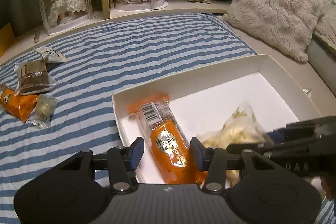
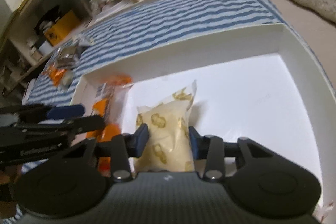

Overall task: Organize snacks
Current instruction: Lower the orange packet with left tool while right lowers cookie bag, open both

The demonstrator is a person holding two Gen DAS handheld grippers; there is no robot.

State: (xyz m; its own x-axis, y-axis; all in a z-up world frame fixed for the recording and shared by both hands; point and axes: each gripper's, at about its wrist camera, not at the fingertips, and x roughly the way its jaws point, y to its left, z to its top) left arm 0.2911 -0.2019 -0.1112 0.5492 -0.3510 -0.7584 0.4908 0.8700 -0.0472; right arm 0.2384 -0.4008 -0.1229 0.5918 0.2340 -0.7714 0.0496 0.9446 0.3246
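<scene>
Glossy orange snack packet (image 1: 171, 145) lies in the white cardboard box (image 1: 220, 70) between the downward-tilted left gripper (image 1: 167, 153) pads, jaws spread, not pressing. Right gripper (image 2: 168, 140), likewise tilted down, pinches the crinkled pale cream packet (image 2: 168, 127) beside it.
</scene>
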